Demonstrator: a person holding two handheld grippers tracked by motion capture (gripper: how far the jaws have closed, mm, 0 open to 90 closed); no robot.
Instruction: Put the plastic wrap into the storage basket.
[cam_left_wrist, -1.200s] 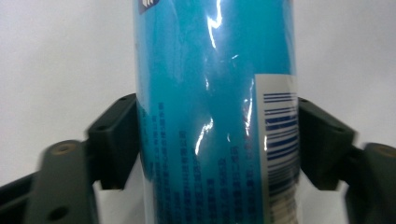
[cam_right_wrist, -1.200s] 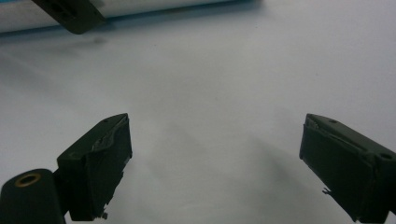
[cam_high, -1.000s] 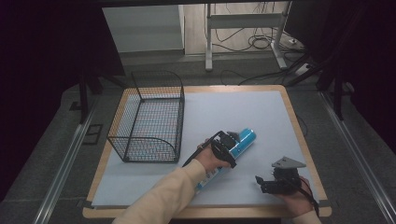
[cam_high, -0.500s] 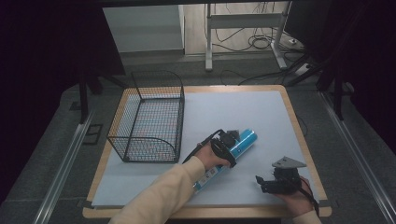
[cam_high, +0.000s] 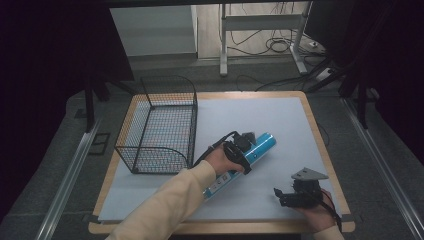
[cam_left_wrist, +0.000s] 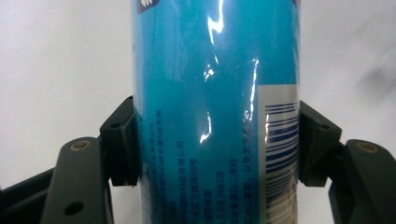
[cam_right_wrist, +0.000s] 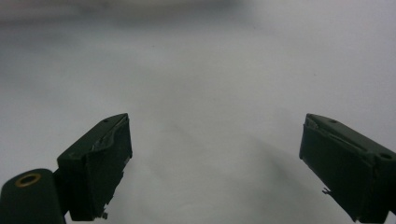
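Table (cam_high: 320, 150) carries a white sheet; wire basket (cam_high: 160, 125) stands at its 10 o'clock, empty as far as visible. Blue cylindrical can (cam_high: 250, 152) lies on its side near table centre, just at 3 o'clock of the basket. Left gripper (cam_high: 239, 152) has both jaws pressed against the can's sides (cam_left_wrist: 210, 93), gripping it mid-body. Right gripper (cam_high: 286, 195) rests at 5 o'clock, jaws wide, nothing between them. Judged step: can grasped, not yet lifted. Next move likely calls for a lift clearing the basket rim, then lowering inside.
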